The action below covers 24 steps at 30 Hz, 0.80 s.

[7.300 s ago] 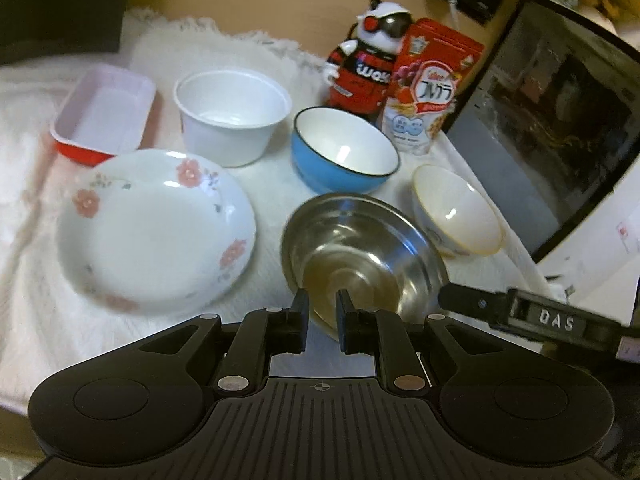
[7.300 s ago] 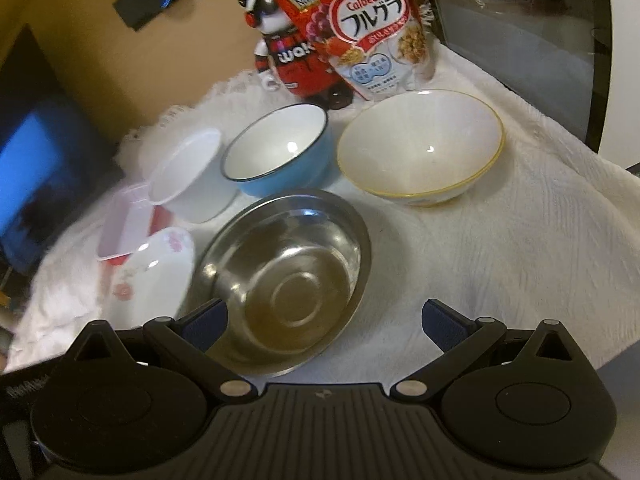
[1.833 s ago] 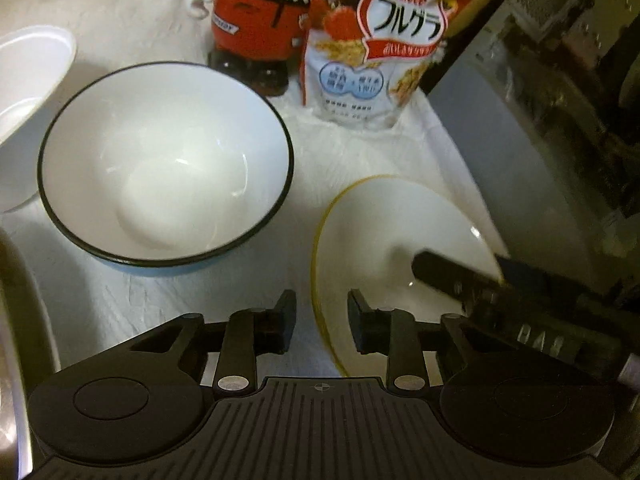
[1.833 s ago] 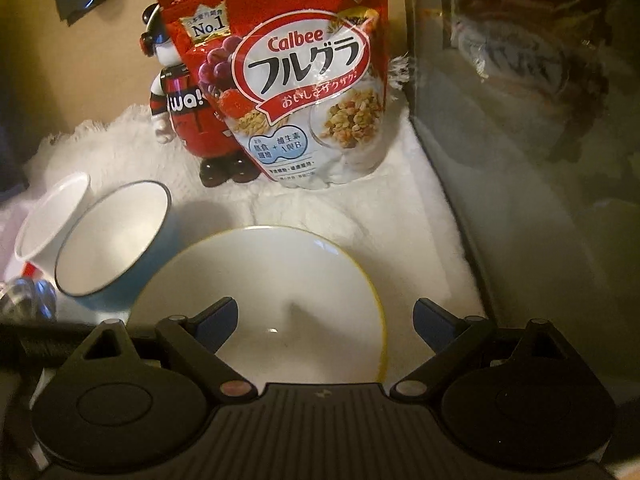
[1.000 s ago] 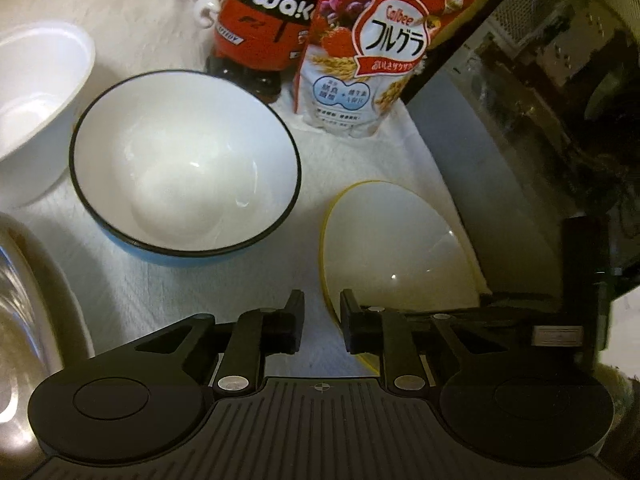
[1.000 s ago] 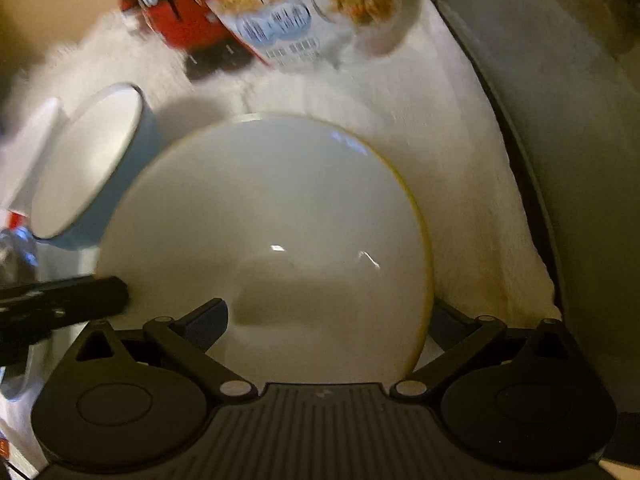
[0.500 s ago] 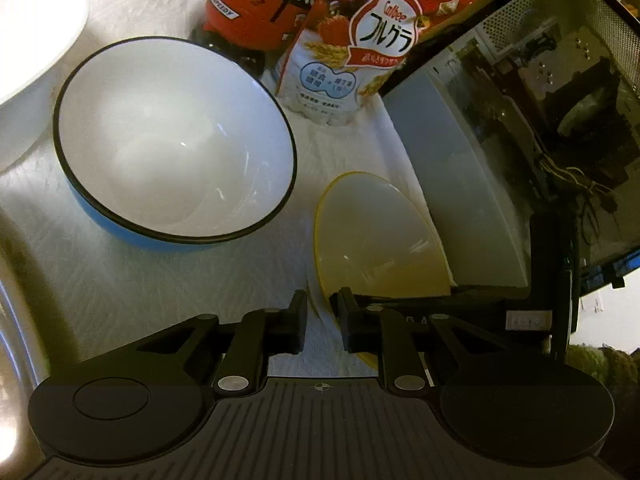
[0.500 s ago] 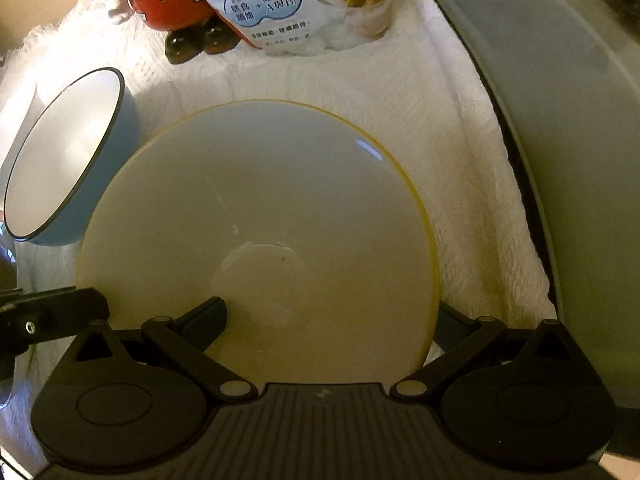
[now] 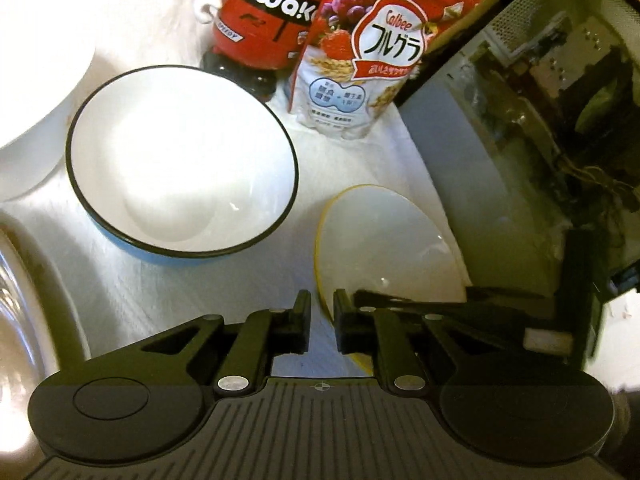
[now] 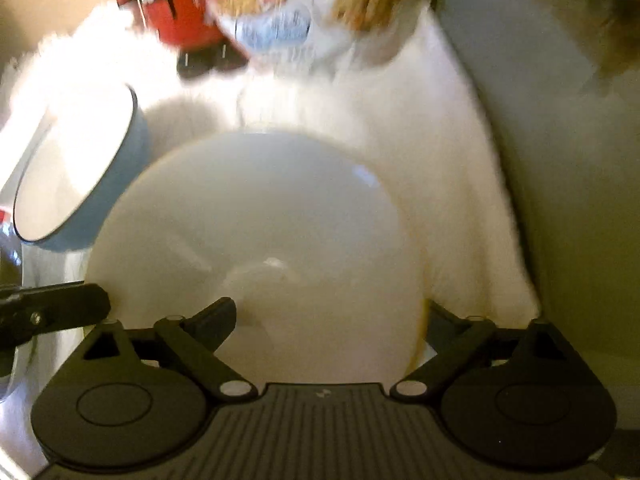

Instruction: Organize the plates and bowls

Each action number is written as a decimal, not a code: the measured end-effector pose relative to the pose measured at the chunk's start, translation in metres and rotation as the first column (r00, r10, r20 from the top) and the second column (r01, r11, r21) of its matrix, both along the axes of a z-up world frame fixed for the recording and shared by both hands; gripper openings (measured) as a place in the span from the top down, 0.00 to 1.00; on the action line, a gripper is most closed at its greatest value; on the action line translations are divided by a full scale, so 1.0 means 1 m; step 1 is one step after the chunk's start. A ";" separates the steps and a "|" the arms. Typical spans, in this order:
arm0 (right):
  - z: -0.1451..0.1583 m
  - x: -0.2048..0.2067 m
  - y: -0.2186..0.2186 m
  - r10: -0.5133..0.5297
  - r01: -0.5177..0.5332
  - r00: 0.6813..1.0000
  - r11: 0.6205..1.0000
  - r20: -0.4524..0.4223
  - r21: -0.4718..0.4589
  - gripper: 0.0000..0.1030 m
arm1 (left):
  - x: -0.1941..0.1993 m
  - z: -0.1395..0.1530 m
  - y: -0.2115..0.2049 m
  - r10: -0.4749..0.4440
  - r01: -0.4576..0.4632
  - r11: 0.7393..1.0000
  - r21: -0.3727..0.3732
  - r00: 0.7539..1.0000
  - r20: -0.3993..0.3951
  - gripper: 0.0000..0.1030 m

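the left gripper (image 9: 322,322) is clamped on the near rim of the yellow-rimmed bowl (image 9: 384,248), which tilts up on the white cloth (image 9: 168,292). the right gripper (image 10: 330,320) straddles the same bowl, its jaws closing with the bowl between them, not yet pressing. the blue bowl (image 9: 182,160) sits ahead-left of the left gripper, the cereal bag (image 9: 372,60) beyond.

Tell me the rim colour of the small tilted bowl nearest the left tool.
Yellow rim on a white bowl, clearest in the left wrist view.
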State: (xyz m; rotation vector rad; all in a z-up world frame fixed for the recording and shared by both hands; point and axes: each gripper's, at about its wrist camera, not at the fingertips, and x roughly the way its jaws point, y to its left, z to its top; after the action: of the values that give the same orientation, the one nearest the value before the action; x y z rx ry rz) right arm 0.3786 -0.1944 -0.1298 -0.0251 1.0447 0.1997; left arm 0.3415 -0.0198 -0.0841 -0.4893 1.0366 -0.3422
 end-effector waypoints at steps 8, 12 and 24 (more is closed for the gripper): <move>-0.005 -0.003 -0.021 -0.076 0.068 0.997 0.974 0.028 0.217 0.40 | 0.015 -0.013 -0.029 -0.027 0.026 0.993 0.115 1.000 0.005 0.83; -0.002 -0.001 -0.022 -0.046 0.039 0.999 0.974 0.027 0.225 0.46 | 0.020 -0.014 -0.038 -0.018 0.018 0.988 0.152 1.000 -0.002 0.80; 0.015 -0.037 0.007 0.142 -0.143 0.990 0.950 0.023 0.279 0.45 | -0.044 0.010 -0.008 0.067 -0.057 0.968 0.245 0.997 -0.033 0.80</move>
State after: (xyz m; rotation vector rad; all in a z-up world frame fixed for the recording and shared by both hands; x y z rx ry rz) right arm 0.3414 -0.1872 -0.1148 0.1560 1.0050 0.4779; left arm 0.2971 -0.0274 -0.0739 -0.3069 1.0843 -0.1460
